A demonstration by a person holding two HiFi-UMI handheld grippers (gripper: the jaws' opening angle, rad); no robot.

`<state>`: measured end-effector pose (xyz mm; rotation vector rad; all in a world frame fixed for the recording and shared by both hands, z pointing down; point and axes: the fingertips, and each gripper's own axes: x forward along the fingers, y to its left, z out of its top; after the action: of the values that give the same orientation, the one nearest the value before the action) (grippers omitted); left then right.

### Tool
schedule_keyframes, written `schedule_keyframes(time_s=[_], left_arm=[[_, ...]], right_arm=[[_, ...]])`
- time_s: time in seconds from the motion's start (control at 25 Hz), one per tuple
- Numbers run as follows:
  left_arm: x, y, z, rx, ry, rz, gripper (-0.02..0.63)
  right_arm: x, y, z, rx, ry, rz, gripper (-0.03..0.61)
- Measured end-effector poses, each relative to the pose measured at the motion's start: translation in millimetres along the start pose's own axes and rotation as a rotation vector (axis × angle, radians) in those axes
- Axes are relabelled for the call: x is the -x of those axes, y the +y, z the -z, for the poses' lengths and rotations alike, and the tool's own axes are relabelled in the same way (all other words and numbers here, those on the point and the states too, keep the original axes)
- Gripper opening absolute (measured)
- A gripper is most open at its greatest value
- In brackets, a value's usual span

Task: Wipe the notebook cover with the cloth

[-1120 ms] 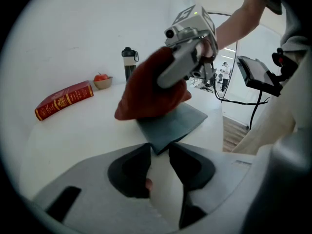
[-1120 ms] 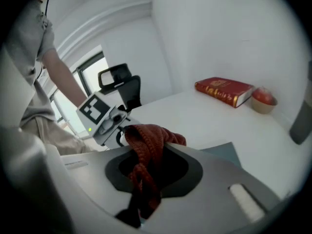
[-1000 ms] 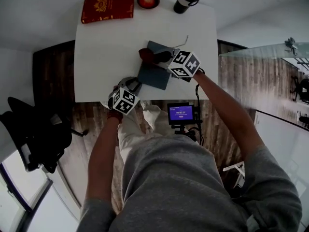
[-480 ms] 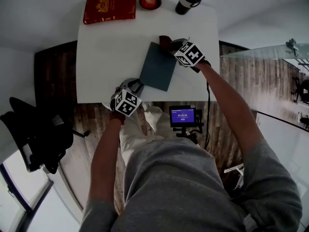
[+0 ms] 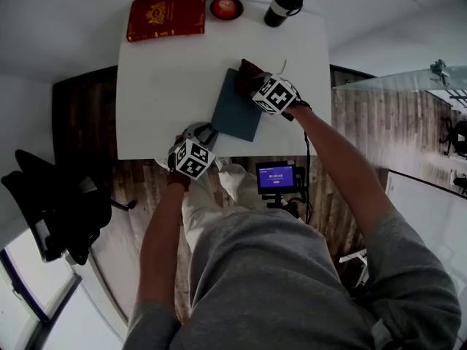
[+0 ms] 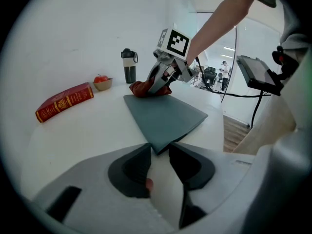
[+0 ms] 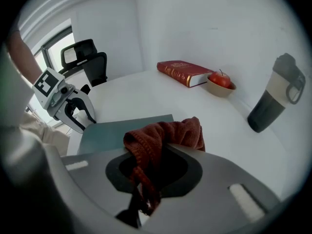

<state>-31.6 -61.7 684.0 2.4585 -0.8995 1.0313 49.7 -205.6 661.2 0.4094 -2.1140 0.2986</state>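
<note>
A dark teal notebook [image 5: 235,111] lies flat on the white table [image 5: 160,86]. My right gripper [image 5: 253,84] is shut on a rust-red cloth [image 5: 244,71] and holds it down on the notebook's far corner. In the right gripper view the cloth [image 7: 165,133] bunches out of the jaws of this gripper [image 7: 156,157] over the notebook [image 7: 114,130]. My left gripper [image 5: 202,131] rests at the table's near edge, open. The left gripper view has the notebook's [image 6: 163,116] near corner at that gripper's [image 6: 159,147] tips, with no pad pressing on it. The same view also takes in the right gripper [image 6: 157,85] and the cloth [image 6: 141,88].
A red book [image 5: 166,16], a small bowl with an apple [image 5: 225,7] and a dark lidded cup [image 5: 282,3] stand along the table's far edge. A small lit monitor [image 5: 276,175] on a stand sits below the near edge. A black office chair [image 5: 55,203] is at the left.
My right gripper has swept the cloth from the left part of the notebook's far end to its far right corner. The left gripper has stayed put.
</note>
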Motion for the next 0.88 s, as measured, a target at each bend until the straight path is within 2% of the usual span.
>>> schedule_keyframes(time_s=[0.2,0.36,0.6,0.88], left_arm=[[-0.2,-0.1,-0.8,0.001,0.000,0.002,0.123],[-0.7,1.1,0.2,0.006,0.003,0.003,0.123],[-0.1,1.2,-1.1,0.011,0.002,0.004,0.123],[0.4,0.4,-0.7,0.013,0.001,0.005,0.123]], right_arm=[[-0.5,6.5,2.6,0.000,0.020,-0.016,0.057],[-0.7,10.1,2.8,-0.020,-0.003,-0.018,0.055],[-0.2,29.5,6.1,0.022,0.005,-0.051,0.055],[1.5,39.5,8.5,0.010,-0.023,-0.051,0.055]])
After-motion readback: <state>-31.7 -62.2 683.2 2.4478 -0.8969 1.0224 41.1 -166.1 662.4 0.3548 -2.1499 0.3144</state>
